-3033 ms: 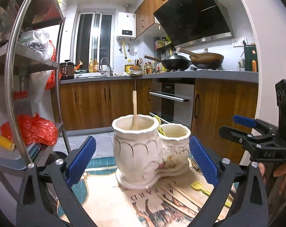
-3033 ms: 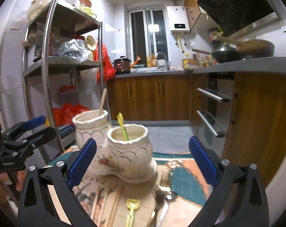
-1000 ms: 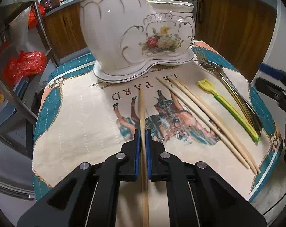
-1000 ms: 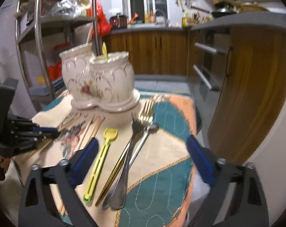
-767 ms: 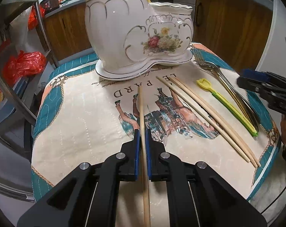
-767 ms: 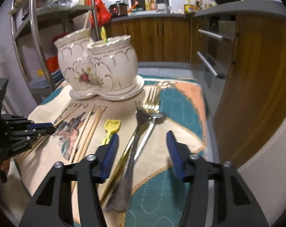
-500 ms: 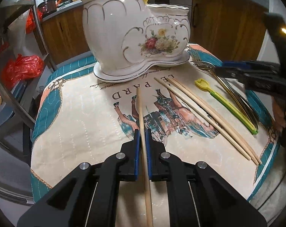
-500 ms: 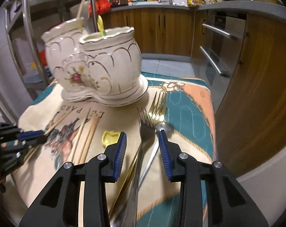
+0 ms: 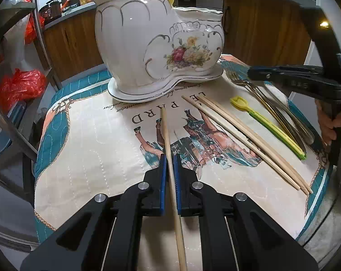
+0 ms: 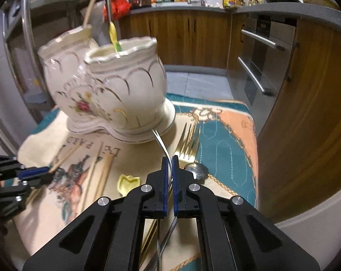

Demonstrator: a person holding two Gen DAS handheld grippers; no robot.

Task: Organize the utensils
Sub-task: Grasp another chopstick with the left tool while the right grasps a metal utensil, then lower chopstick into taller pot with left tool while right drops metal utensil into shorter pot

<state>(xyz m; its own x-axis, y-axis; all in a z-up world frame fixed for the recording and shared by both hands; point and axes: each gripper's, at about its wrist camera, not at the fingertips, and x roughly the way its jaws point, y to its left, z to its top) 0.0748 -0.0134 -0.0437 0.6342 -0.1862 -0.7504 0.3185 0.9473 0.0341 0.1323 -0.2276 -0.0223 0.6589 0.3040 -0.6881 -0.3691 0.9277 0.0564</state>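
A white floral two-cup ceramic holder [image 9: 157, 43] stands at the back of the cloth-covered table [image 9: 84, 149]; it also shows in the right wrist view [image 10: 111, 90]. My left gripper [image 9: 169, 158] is shut on a wooden chopstick [image 9: 166, 131] pointing toward the holder. Two more chopsticks [image 9: 242, 137] and a yellow-green plastic utensil [image 9: 265, 124] lie to the right. My right gripper [image 10: 169, 160] is shut on a silver fork [image 10: 162, 144], tines near the holder's base. A gold fork [image 10: 188, 142] and a spoon [image 10: 196, 170] lie beside it.
A metal shelf rack [image 9: 17, 103] with red bags stands left of the table. Wooden kitchen cabinets [image 10: 193, 36] and an oven [image 10: 260, 63] lie behind. The holder's cups hold a chopstick [image 10: 88, 14] and a yellow utensil [image 10: 114, 36].
My right gripper has lowered over the forks and closed from open onto the silver fork. My left gripper stays shut on the chopstick, almost still.
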